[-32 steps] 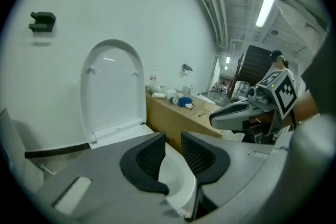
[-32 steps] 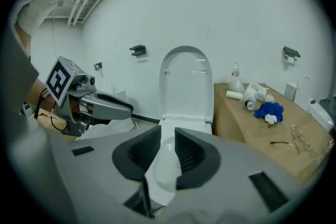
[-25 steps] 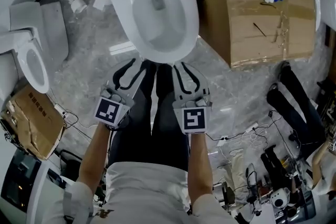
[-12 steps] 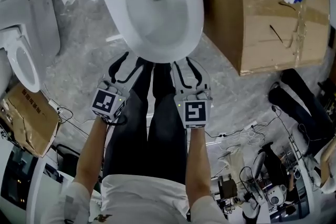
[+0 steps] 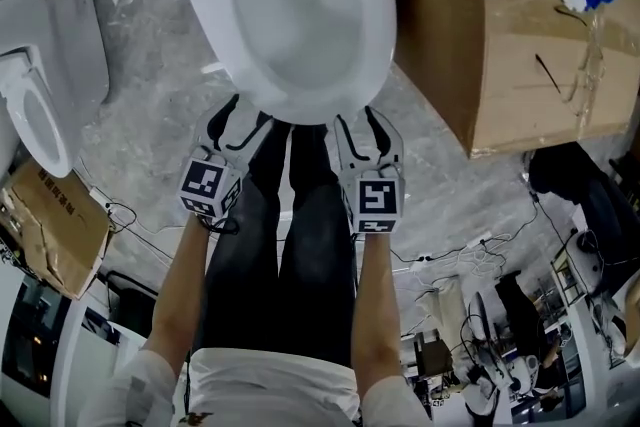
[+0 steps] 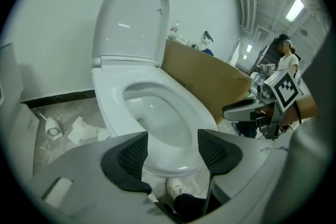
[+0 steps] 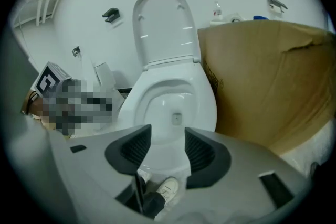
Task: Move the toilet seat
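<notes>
Left gripper (image 5: 240, 115): jaws apart, had just been opening, nothing between the pads. Right gripper (image 5: 362, 120): the same, though its gap was narrower. Both pointed down and forward, side by side.

Directly under the jaws, in both gripper views: the person's white shoe (image 6: 176, 186) on the floor.

Just ahead of both sets of tips: the front edge of the toilet seat (image 5: 370, 45). It appeared to lie flat on the bowl. No pad touched it; in the head view the tips reached the front lip, left gripper off its left curve, right gripper off its right curve.

Beyond the seat: the lid (image 6: 131, 18), raised upright against the white wall.

To the right of the right gripper, close beside the bowl: a large cardboard box (image 5: 530, 45). Far to the left of the left gripper: a second toilet (image 5: 40, 115).

Step in hand, as I judged it: the approach, with jaws readied and no grip taken. The next move probably called for easing the tips forward until the front lip sat between the pads, one pad above and one below, then closing. After that, a swing up about the rear hinge toward the lid. The lip looked smooth and glossy, so a shallow bite might slip.
</notes>
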A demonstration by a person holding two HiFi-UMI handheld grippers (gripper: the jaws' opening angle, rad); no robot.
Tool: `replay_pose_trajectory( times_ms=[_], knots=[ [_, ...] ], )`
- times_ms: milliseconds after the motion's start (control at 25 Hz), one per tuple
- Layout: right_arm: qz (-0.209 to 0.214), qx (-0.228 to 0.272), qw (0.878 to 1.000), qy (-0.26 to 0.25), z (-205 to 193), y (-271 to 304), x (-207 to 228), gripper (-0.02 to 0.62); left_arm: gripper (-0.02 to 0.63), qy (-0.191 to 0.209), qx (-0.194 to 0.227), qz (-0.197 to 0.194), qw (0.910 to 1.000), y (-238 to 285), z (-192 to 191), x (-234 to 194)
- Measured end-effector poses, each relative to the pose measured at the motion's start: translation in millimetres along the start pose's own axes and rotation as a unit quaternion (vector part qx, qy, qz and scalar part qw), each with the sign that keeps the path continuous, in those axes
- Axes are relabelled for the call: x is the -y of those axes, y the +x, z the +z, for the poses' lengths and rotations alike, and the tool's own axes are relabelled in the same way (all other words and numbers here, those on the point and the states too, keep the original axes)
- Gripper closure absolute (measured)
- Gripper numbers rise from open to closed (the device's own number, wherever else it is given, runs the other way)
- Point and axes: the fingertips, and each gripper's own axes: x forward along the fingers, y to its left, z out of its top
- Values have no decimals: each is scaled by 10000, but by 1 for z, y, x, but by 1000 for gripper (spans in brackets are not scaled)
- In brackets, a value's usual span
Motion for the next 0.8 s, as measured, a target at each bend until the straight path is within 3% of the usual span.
replay_pose_trajectory(
  times_ms=[440,800],
  knots=[
    [-141,-337,9982,475,-40,23,25,293,224,-379,-315,398,9980,18,-41,-17],
    [-100,-567,9950,812,-61,43,33,231,210,-656,-517,421,9956,32,-59,-22]
  ],
)
